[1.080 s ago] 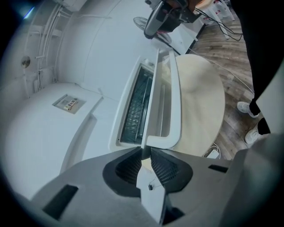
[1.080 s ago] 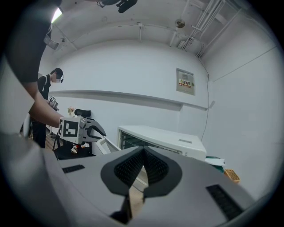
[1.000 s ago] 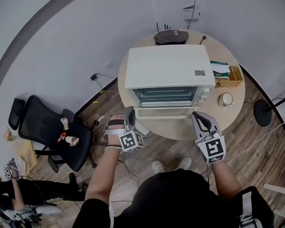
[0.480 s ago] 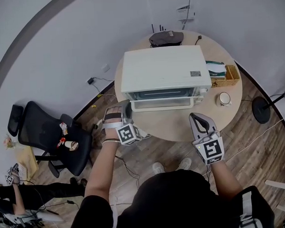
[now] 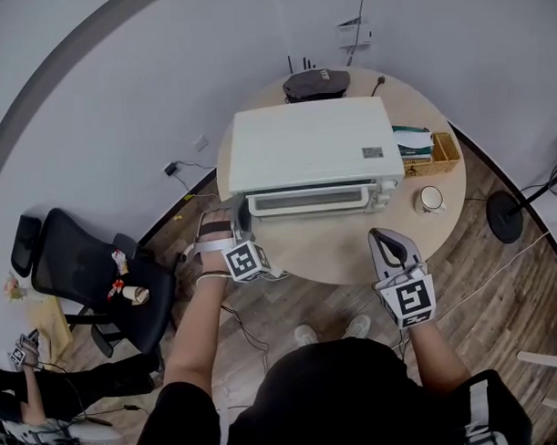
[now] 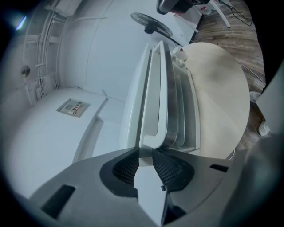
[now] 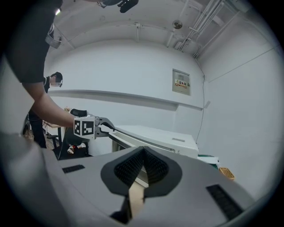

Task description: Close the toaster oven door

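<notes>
Bench [image 5: 352,251]: round, with bare top along its front edge, so there is room to back away.
Toaster oven [image 5: 308,148]: toward the bench's left edge.
Door [image 5: 307,201]: upright against the oven front; closing looks done.
Left gripper [image 6: 144,153]: fingers opening, handle [image 6: 155,88] end between them.
Right gripper [image 7: 143,153]: fingers together, empty, near the front edge.

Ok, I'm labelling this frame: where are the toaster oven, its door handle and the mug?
toaster oven [image 5: 308,143]: head view, its white top.
door handle [image 6: 155,88]: left gripper view, middle of the bar.
mug [image 5: 429,199]: head view, its inside.
</notes>
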Available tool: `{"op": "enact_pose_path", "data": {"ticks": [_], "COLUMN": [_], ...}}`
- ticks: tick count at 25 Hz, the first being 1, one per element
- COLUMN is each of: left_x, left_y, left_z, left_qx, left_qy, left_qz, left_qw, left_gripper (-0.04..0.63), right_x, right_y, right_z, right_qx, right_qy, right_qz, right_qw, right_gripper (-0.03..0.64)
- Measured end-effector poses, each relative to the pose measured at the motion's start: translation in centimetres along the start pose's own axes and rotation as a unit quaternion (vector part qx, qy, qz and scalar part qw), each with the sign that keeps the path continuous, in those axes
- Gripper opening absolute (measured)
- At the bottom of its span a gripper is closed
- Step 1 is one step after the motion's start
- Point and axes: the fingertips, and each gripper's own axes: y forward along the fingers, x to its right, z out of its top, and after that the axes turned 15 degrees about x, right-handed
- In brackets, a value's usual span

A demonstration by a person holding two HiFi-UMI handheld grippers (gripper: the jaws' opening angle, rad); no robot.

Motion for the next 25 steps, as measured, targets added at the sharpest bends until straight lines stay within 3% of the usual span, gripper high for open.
{"op": "enact_pose_path", "data": {"ticks": [8, 15, 21, 23, 25], "left_x": [-0.7, -0.6, -0.7, -0.5, 0.0], "left_y": [-0.4, -2.4, -4.4, -4.9, -5.5], "left_z": [0.4, 1.5, 3.6, 4.4, 5.4], "left_qx": [0.008, 0.013, 0.046, 0.062, 0.087], "left_qy": [0.010, -0.050, -0.139, -0.191, -0.251], "left_qz": [0.048, 0.078, 0.110, 0.107, 0.099], "left_qw": [0.9988, 0.9956, 0.9831, 0.9736, 0.9590], "left_gripper": [0.091, 0.089, 0.075, 0.071, 0.066], "right_x": [0.8, 0.6, 0.1, 0.0, -0.1], "right_y": [-0.5, -0.6, -0.2, -0.1, -0.1], "right_z": [0.0, 0.0, 0.4, 0.5, 0.6], "right_qx": [-0.002, -0.001, 0.002, 0.003, 0.004], "right_qy": [-0.004, -0.004, -0.006, -0.007, -0.007], "right_qz": [-0.010, -0.007, 0.002, 0.003, 0.004], "right_qw": [1.000, 1.000, 1.000, 1.000, 1.000], "right_gripper": [-0.002, -0.001, -0.001, -0.001, -0.001]}}
